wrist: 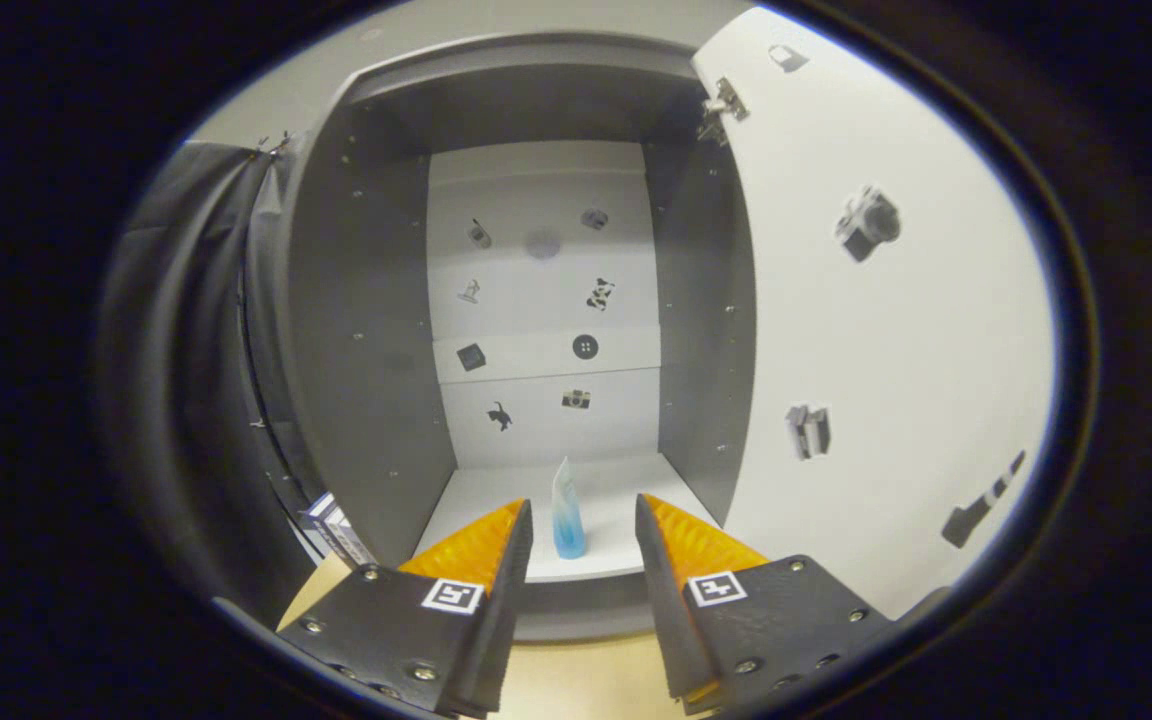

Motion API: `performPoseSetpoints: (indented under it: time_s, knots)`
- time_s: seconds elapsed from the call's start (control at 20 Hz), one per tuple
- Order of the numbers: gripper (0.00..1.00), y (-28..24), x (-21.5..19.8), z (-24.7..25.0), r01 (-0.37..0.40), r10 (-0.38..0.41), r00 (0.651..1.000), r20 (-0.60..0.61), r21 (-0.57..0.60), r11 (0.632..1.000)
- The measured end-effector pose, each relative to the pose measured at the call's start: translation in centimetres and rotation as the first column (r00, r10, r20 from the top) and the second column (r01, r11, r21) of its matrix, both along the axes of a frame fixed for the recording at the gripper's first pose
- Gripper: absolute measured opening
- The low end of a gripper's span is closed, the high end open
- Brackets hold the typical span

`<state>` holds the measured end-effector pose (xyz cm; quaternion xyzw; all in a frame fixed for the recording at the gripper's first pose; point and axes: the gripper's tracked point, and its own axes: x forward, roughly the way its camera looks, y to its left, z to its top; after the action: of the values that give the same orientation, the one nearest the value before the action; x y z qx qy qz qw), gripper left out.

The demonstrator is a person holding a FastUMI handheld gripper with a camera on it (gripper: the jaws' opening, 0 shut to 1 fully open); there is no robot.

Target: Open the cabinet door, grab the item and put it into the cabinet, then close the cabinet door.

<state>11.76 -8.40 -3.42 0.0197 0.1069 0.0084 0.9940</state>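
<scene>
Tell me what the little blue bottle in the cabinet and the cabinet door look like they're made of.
The bottle, standing upright on the cabinet floor beyond the open gripper, looks like translucent plastic: blue fading to clear at the top. The open cabinet door seems to be smooth, matte white laminated board carrying small stickers, though that's uncertain.

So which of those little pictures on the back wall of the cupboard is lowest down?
The small black cat, down by the camera sticker and just above the blue bottle on the cabinet floor. The others sit higher. The open gripper frames the bottle.
</scene>
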Motion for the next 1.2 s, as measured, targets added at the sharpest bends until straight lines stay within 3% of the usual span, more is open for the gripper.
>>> performPoseSetpoints:
  time_s: [0.45,0.85,1.2]
  knots:
    - [0.60,-3.6,-11.6,2.6,0.042,-0.041,0.998,0.048,-0.014,0.999]
    - [0.68,-9.3,-20.2,4.8,0.099,-0.103,0.990,0.092,0.044,0.994]
    - [0.73,-17.0,-25.3,4.9,0.208,-0.212,0.973,0.093,0.046,0.977]
